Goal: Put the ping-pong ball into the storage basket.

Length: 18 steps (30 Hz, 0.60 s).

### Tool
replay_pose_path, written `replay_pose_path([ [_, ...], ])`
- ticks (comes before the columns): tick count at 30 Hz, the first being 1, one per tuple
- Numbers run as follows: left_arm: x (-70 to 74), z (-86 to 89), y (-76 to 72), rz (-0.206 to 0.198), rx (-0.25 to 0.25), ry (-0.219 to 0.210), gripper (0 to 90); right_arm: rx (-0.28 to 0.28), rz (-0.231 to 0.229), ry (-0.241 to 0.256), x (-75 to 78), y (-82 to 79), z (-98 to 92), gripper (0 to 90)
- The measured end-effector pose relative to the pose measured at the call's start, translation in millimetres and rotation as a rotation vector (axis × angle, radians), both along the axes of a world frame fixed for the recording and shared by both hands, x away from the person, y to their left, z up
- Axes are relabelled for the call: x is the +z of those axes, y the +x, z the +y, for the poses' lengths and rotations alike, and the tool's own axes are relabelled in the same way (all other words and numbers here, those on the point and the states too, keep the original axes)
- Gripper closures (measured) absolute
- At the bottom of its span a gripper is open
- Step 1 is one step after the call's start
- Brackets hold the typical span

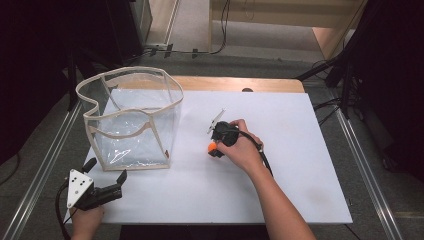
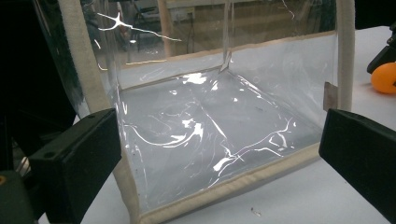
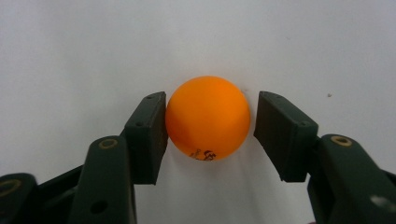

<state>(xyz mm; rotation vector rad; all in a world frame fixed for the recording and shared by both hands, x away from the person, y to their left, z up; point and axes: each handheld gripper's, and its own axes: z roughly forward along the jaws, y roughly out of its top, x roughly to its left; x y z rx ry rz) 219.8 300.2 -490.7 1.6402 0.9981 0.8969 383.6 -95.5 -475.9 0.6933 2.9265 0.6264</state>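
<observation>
An orange ping-pong ball (image 3: 208, 117) lies on the white table top (image 1: 260, 180), between the two jaws of my right gripper (image 3: 209, 122). One jaw touches the ball and a thin gap shows at the other. In the high view the ball (image 1: 212, 147) sits at mid-table under the right gripper (image 1: 216, 149), which a hand holds. A clear plastic bag with beige trim (image 1: 125, 75) stands open-topped and empty at the left. My left gripper (image 1: 106, 170) rests open near the table's front left corner and faces the bag's front wall (image 2: 224, 184). The ball (image 2: 385, 77) shows at the right edge.
The white top covers a wooden table (image 1: 235, 83), whose far edge shows. Metal rails (image 1: 367, 170) run along both sides of the table. Dark stands and cables (image 1: 345, 65) crowd the far right. A small white clip-like piece (image 1: 216, 120) lies just beyond the right gripper.
</observation>
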Motion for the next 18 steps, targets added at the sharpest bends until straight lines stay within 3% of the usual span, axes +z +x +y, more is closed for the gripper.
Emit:
replay_pose_path([
  [9, -0.1, -0.3, 0.0, -0.001, -0.001, 0.002, 0.0, 0.008, 0.015, -0.017, -4.9, 0.7, 4.7, 47.7],
  [18, -0.1, -0.4, 0.1, 0.0, 0.001, 0.003, 0.0, 0.026, 0.019, -0.02, 1.8, 1.2, 6.2, 48.1],
])
